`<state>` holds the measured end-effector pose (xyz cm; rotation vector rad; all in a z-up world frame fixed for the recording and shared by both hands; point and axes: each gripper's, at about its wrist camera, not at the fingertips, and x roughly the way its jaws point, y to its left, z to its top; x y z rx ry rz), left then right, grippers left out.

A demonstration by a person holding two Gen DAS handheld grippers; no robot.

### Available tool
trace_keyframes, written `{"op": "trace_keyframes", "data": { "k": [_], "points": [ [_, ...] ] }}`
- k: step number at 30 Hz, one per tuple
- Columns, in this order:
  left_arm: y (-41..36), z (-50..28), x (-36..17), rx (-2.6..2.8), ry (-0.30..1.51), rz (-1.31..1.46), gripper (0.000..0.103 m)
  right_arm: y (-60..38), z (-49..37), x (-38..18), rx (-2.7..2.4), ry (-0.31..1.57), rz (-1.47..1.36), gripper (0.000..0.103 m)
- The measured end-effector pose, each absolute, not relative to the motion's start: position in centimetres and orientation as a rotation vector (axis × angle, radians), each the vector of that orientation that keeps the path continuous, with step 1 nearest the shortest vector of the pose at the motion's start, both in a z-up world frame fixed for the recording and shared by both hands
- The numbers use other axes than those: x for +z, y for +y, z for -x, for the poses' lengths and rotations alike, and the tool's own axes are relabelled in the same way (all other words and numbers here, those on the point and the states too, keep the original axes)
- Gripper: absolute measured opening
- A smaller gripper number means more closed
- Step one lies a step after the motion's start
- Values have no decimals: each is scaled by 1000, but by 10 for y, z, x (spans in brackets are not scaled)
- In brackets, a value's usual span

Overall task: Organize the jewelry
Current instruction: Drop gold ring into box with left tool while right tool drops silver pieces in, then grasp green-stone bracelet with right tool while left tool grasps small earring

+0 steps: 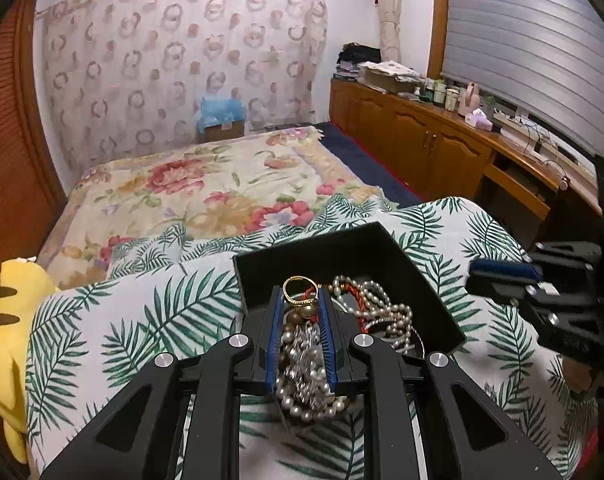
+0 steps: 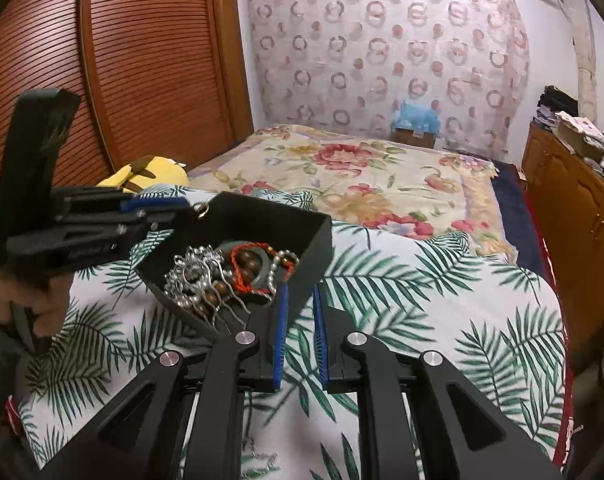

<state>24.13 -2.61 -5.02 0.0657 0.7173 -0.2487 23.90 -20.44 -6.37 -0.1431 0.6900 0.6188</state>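
A black open box (image 1: pixel 313 256) sits on a palm-leaf pillow and holds a pile of jewelry: pearl strands (image 1: pixel 381 304), a red cord and wooden beads (image 2: pixel 246 268). My left gripper (image 1: pixel 300 294) is over the box, shut on a gold ring (image 1: pixel 298 289) at its fingertips. My right gripper (image 2: pixel 300 286) is slightly open and empty, its left finger (image 2: pixel 280 320) against the box's near wall (image 2: pixel 305 280). The left gripper also shows in the right wrist view (image 2: pixel 162 204), with the ring (image 2: pixel 202 210) at its tip above the box's far corner.
The palm-leaf pillow (image 1: pixel 142 320) lies on a bed with a floral cover (image 1: pixel 222 184). A yellow plush toy (image 1: pixel 6 320) lies at the left. A wooden sideboard (image 1: pixel 441 136) with bottles runs along the right wall. A slatted wooden wardrobe (image 2: pixel 102 60) stands on the left.
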Motion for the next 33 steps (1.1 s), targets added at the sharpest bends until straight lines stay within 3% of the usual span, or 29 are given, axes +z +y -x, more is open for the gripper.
{"op": "trace_keyframes", "data": {
  "k": [3, 7, 9, 11, 14, 17, 23, 33],
  "points": [
    [-32, -245, -49, -246, 715, -76, 16, -211, -235, -64, 617, 686, 140, 25],
    [-37, -248, -46, -242, 710, -86, 17, -216, -228, -67, 614, 687, 136, 25],
    [-39, -249, -45, -242, 709, -86, 24, -218, -224, -69, 612, 690, 138, 26],
    [-40, -248, -44, -239, 703, -90, 41, -220, -219, -70, 608, 692, 138, 31],
    [-41, -244, -44, -231, 690, -91, 56, -225, -213, -72, 608, 690, 128, 46],
    [-39, -238, -44, -228, 684, -77, 65, -231, -205, -74, 614, 683, 113, 60],
    [-41, -219, -41, -232, 661, -101, 88, -235, -189, -79, 613, 688, 129, 70],
    [-49, -176, -52, -300, 668, -107, 94, -229, -162, -97, 637, 760, 237, 71]
  ]
}}
